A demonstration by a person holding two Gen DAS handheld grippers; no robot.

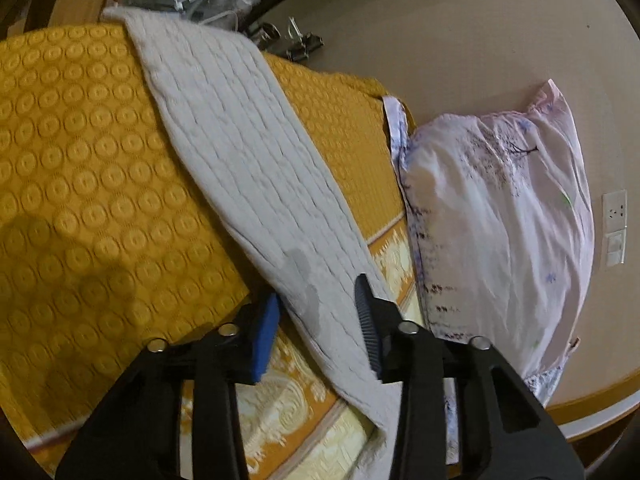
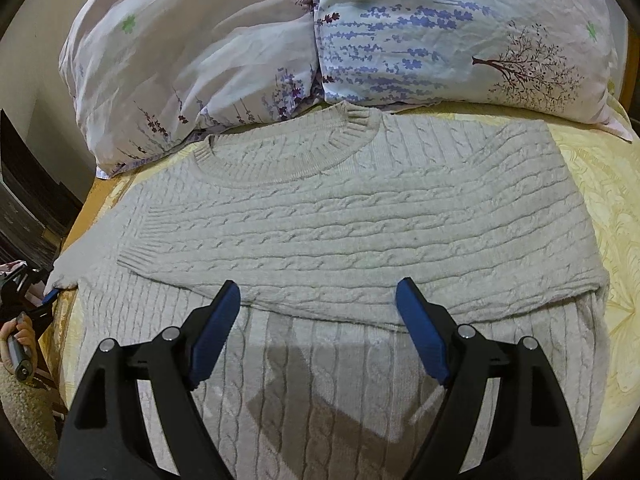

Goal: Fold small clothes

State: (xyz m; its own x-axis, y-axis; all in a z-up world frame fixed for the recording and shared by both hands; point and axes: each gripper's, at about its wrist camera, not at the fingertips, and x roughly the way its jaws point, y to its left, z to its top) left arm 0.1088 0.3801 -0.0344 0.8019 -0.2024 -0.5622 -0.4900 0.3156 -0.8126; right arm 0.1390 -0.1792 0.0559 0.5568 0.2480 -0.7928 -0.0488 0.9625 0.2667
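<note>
A cream cable-knit sweater lies flat on the bed, collar toward the pillows, one sleeve folded across its chest. My right gripper is open and empty, hovering over the sweater's lower body. In the left wrist view the sweater's other sleeve stretches across the yellow bedspread. My left gripper is open, its jaws either side of the sleeve's near end without closing on it. The left gripper also shows at the left edge of the right wrist view, at the sleeve's cuff.
Two floral pillows lie against the head of the bed, just beyond the collar. One pillow shows in the left wrist view beside a beige wall with a socket. Clutter and metal clips sit past the bed's far edge.
</note>
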